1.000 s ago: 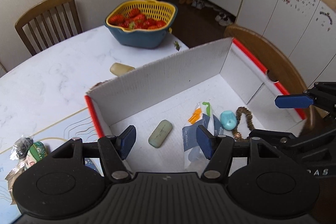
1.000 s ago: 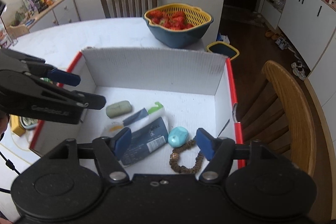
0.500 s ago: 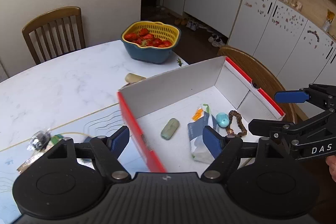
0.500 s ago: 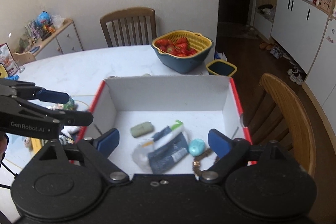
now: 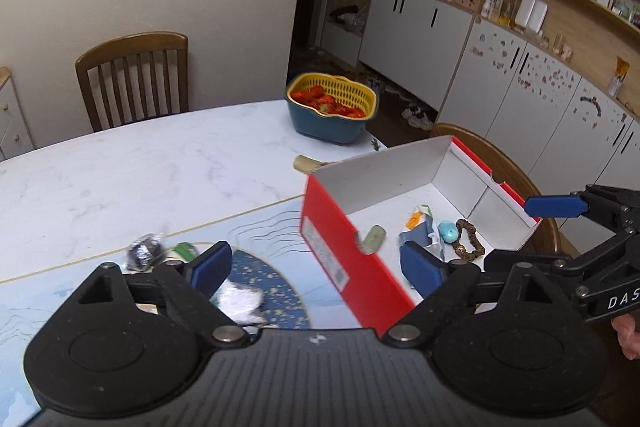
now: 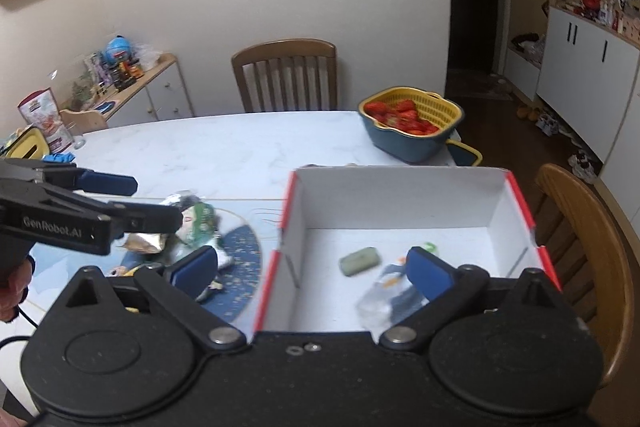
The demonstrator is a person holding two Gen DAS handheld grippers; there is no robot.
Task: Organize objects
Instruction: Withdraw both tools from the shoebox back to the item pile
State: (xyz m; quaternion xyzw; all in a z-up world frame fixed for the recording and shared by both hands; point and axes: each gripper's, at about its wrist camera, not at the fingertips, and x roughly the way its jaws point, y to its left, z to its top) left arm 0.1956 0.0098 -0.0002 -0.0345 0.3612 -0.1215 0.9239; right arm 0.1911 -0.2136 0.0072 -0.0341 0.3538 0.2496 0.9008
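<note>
A red-and-white cardboard box [image 5: 340, 255] [image 6: 296, 223] stands at the table's right end. Inside lie a green soap bar [image 5: 374, 237] [image 6: 359, 260], a blue-and-white pouch [image 5: 420, 233] [image 6: 390, 293], a teal oval piece [image 5: 448, 230] and a brown bead bracelet [image 5: 470, 241]. Loose packets [image 6: 192, 219] and a dark wrapped item [image 5: 144, 249] lie on the blue mat left of the box. My left gripper [image 5: 316, 267] is open and empty, high above the mat and box edge. My right gripper [image 6: 312, 267] is open and empty above the box's near wall.
A blue-and-yellow basket of strawberries [image 5: 332, 107] [image 6: 412, 125] sits at the table's far right. A tan piece [image 5: 304, 163] lies behind the box. Wooden chairs stand at the far side [image 6: 286, 75] and right [image 6: 580, 227]. Cabinets line the right wall.
Both grippers have risen and pulled back from the box, and both jaws have opened wider. The left view has swung left, so the mat and packets now show.
</note>
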